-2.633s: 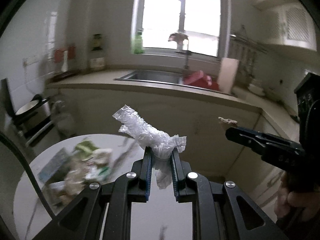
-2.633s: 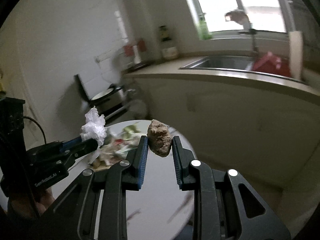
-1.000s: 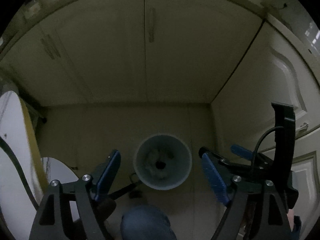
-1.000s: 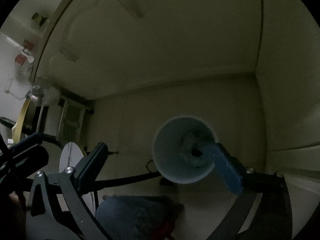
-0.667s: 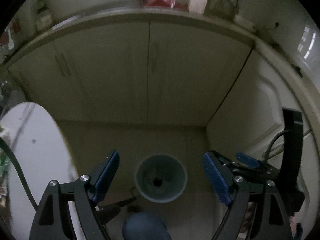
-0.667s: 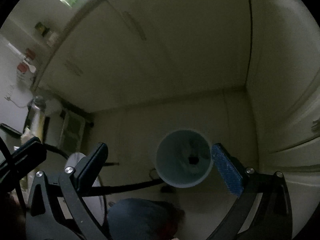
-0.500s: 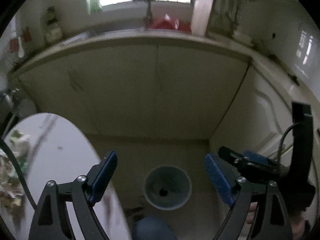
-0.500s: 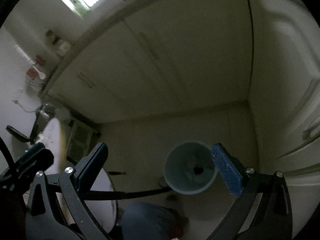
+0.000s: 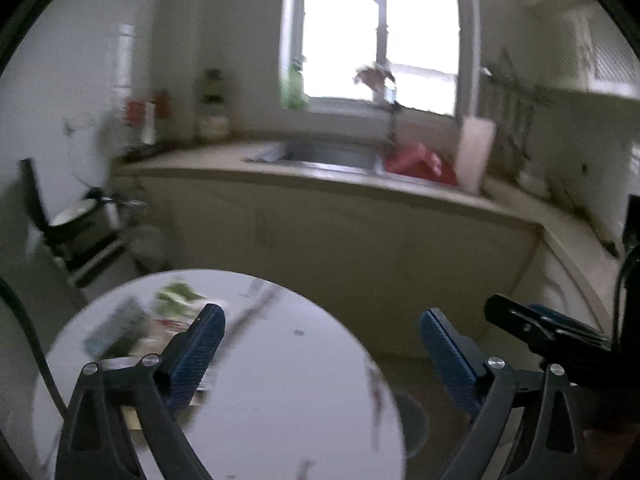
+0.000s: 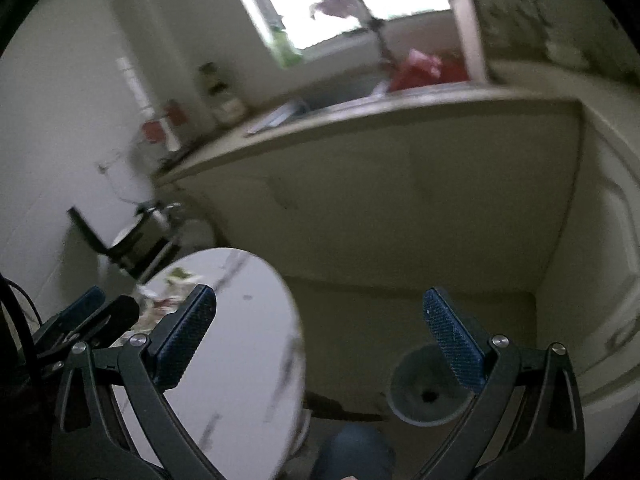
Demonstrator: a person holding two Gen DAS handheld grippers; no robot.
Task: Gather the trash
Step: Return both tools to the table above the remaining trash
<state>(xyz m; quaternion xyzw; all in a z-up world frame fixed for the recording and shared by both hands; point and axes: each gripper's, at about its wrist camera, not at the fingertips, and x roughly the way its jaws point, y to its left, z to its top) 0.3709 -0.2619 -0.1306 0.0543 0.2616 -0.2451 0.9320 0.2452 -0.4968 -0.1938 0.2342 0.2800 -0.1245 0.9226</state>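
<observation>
Both grippers empty and spread wide above the round table, trash pile far left, bin on the floor to the right.

The left gripper (image 9: 322, 340) has just been opening its jaws, and nothing sits between its blue pads (image 9: 196, 356); it hangs over the white round table (image 9: 280, 400). A blurred pile of trash (image 9: 160, 312), with green and red scraps and paper, lies on the table's far-left part, partly behind the left pad. The right gripper (image 10: 320, 332) also stands wide apart and holds nothing, with the table edge under its left finger. The bin (image 10: 428, 392), a pale round tub with something dark at its bottom, stands on the floor near the cabinet corner, just behind the right pad (image 10: 452, 340). Beyond, a counter with a sink (image 9: 332, 156) and a red item (image 9: 420, 164) runs under a bright window (image 9: 380, 28).
</observation>
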